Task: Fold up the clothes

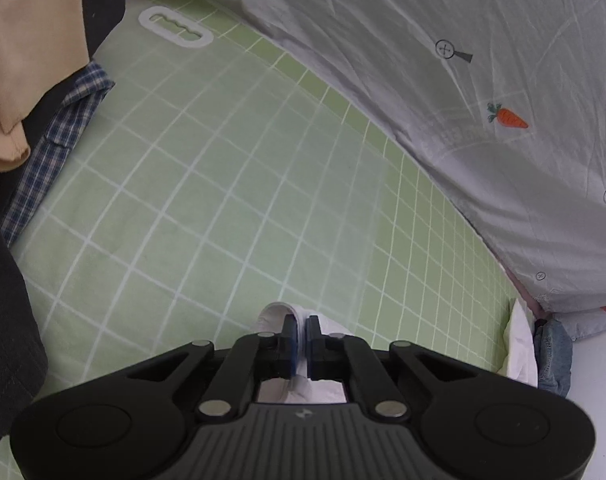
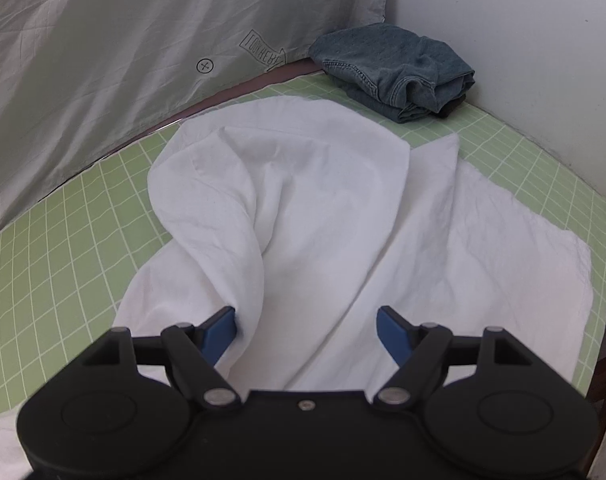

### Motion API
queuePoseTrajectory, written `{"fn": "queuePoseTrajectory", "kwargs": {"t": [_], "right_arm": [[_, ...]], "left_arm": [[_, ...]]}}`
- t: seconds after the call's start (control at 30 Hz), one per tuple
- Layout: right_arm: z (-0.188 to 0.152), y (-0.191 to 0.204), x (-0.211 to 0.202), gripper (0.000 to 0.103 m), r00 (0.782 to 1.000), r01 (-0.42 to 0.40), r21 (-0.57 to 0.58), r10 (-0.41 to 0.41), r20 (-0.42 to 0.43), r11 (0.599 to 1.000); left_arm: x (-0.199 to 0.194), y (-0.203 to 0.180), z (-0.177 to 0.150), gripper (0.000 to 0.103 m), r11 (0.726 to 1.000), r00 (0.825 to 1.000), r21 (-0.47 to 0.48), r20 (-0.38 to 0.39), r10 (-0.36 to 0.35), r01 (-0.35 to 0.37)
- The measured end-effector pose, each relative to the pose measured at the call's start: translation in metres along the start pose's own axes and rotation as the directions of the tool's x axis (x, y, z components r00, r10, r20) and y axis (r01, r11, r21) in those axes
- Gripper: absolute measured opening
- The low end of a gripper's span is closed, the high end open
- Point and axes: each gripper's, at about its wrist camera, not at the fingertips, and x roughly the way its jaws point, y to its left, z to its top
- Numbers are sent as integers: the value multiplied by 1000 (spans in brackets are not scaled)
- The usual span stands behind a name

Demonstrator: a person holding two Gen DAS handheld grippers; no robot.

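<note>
White cotton garment (image 2: 303, 208) lies rumpled on the green grid mat (image 2: 63, 240), near folded jeans (image 2: 395, 72). Left gripper (image 1: 302, 332) pinches a fold of it; right gripper (image 2: 307, 320) hovers wide apart above it.

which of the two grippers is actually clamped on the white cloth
The left gripper: its jaws are shut on a fold of the white cloth. The right gripper stands open above it.
</note>
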Motion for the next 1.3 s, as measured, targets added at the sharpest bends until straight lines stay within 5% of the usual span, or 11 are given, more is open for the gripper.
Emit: {"fn": "queuePoseTrajectory", "kwargs": {"t": [0.17, 0.3, 0.47, 0.63, 0.77, 0.9, 0.97, 1.07, 1.17, 1.3], "right_arm": [[-1, 18, -7, 78, 999, 17, -22, -17, 31, 1000], [0, 42, -17, 83, 996, 9, -95, -1, 85, 995], [0, 78, -21, 84, 994, -20, -192, 40, 100, 981], [-1, 102, -14, 84, 996, -25, -259, 46, 77, 965], [-2, 125, 10, 84, 993, -112, -328, 118, -2, 938], [10, 146, 42, 82, 984, -180, -298, 170, -60, 938], [22, 151, 49, 82, 981, -196, -253, 189, -51, 948], [43, 147, 38, 82, 972, -220, -221, 232, 32, 950], [64, 145, 32, 85, 974, -150, -222, 182, 132, 963], [97, 150, 69, 85, 980, -118, -226, 151, 131, 967]], "left_arm": [[-23, -24, 57, 3, 994, 990, 78, 109, -90, 82], [0, -39, 104, 3, 986, 985, 167, 172, -22, -7], [44, -12, 144, 3, 992, 985, 94, 158, 68, -84], [49, 28, 139, 8, 995, 987, -25, 130, 96, -93], [28, 36, 117, 27, 992, 979, 22, 165, 116, -122], [18, 49, 99, 49, 999, 992, -27, 124, 27, -24], [22, 50, 93, 58, 999, 993, -23, 110, 39, -37], [34, 46, 89, 58, 997, 994, 10, 76, 77, -78], [47, 42, 88, 58, 996, 994, 12, 69, 89, -90], [64, 39, 102, 58, 994, 991, -4, 76, 107, -107]]}}
